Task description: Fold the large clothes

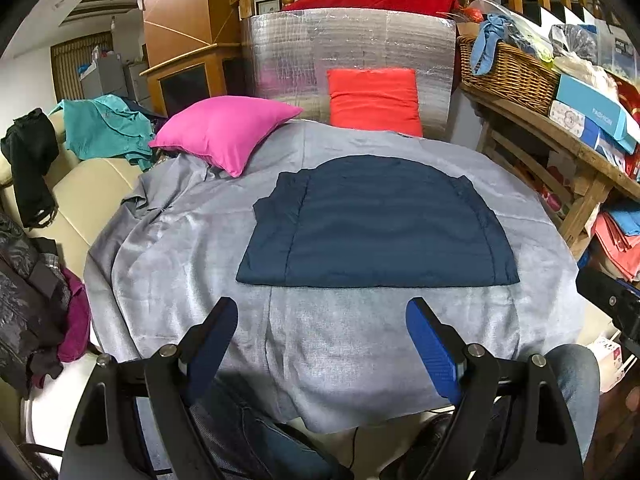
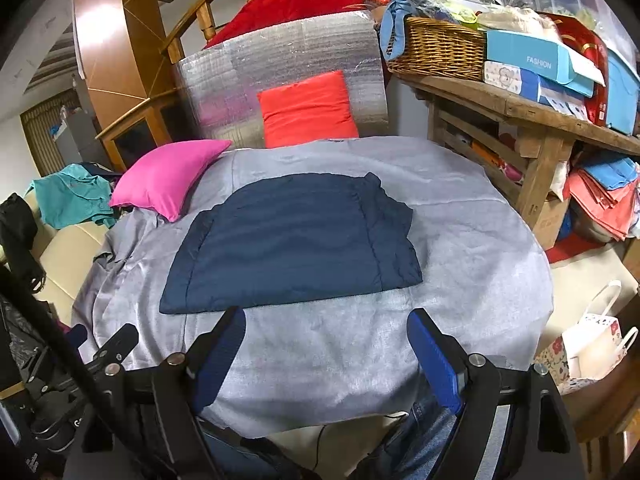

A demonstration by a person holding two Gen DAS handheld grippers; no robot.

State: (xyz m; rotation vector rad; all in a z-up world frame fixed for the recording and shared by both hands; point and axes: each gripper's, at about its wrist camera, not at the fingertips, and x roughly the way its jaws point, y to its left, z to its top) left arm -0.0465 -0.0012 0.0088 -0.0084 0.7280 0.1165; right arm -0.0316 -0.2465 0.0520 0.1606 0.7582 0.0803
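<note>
Folded navy garment (image 1: 376, 220) lies just beyond left hand-held gripper (image 1: 322, 314).

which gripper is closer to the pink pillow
Left. The pink pillow lies at the far left of the grey cloth, on the left gripper's side. The right gripper hangs further right, with the folded navy garment ahead.

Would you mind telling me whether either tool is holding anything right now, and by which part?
Nothing is held. The left tool and right tool are both open, short of the navy garment.
</note>
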